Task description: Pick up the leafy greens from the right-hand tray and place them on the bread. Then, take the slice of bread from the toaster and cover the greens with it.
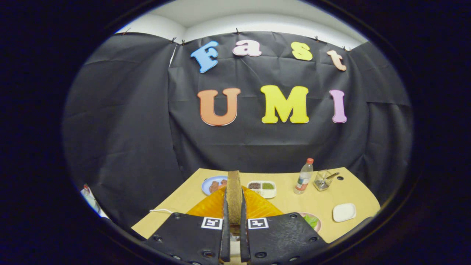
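My gripper (234, 215) is shut on a slice of bread (234, 189), held edge-on and upright between the two fingers, high above the table. Below and behind the fingers lies an orange ribbed object (208, 207), probably the toaster. Just right of the fingers, a pink plate (317, 220) carries leafy greens (311, 220), mostly hidden by the right finger.
On the tan table (294, 204) stand a blue plate with brown food (212, 184), a white divided tray of seeds (262, 188), a clear bottle with a red cap (304, 176), a glass with a spoon (323, 179) and a small white dish (344, 212).
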`<action>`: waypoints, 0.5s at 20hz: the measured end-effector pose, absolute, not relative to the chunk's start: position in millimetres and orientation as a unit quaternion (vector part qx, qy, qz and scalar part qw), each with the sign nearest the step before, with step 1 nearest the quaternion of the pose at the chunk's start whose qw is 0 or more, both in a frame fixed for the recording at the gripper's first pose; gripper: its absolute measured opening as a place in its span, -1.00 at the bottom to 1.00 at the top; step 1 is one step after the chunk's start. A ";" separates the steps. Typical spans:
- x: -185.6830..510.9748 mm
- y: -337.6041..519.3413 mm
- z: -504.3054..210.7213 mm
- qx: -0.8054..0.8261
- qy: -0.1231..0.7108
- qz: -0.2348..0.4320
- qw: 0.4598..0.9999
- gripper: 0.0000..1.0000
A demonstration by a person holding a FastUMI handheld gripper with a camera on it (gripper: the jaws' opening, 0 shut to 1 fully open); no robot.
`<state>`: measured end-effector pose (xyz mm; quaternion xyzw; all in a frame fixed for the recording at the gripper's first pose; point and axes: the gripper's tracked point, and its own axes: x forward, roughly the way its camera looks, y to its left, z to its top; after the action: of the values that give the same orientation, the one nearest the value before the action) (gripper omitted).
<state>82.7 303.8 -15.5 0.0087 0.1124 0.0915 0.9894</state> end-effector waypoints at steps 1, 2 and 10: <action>82.1 295.7 -13.7 0.013 0.111 0.088 0.990 -0.79; 82.0 288.3 -13.9 0.018 0.109 0.085 0.990 -0.79; 122.7 207.5 -75.5 0.049 0.150 0.036 0.987 -0.79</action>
<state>122.7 207.5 -75.5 0.0493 0.1496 0.0359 0.9869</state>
